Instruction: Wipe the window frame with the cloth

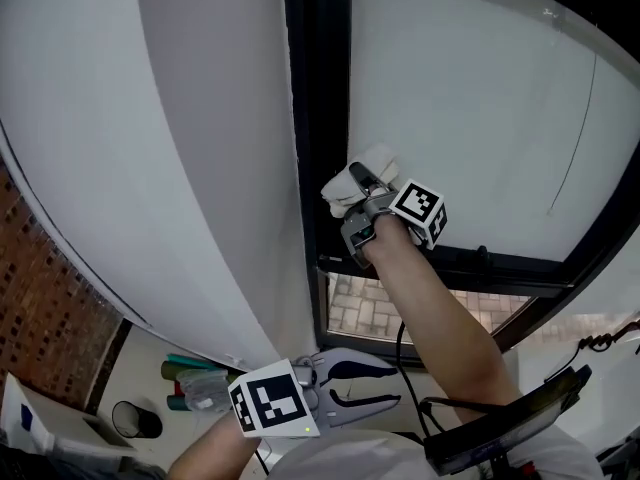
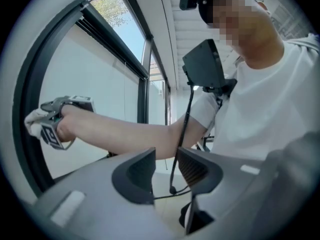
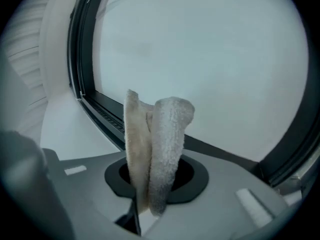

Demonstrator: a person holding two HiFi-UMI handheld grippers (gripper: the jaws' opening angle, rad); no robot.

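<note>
Closest in the head view, at the bottom edge, is the left tool (image 1: 385, 386), held low near the person's body with its jaws pointing right and nothing between them. Higher up, the right tool (image 1: 365, 194) is stretched out on a bare arm (image 1: 440, 308) toward the window. The white cloth (image 1: 347, 186) bunches out of its tip on the upper left. The cloth lies at the right edge of the dark upright frame (image 1: 318, 118), where that bar meets the pale pane (image 1: 480, 98). A white wall (image 1: 180, 148) fills the left.

From the left gripper view, the left tool (image 2: 165, 166) has its jaws a little apart and empty; only a thin black cable (image 2: 181, 134) hangs beyond the gap. Far off at the left, the cloth (image 2: 34, 121) sits right beside the frame (image 2: 25, 104), ahead of the right tool (image 2: 56, 115).

From the right gripper view, the right tool (image 3: 156, 181) is clamped on the cloth (image 3: 160, 134), which stands up from the jaws in two folded flaps. The frame (image 3: 97, 106) runs behind and to the left of it, the pane (image 3: 200, 54) above. Contact with the frame cannot be told there.
</note>
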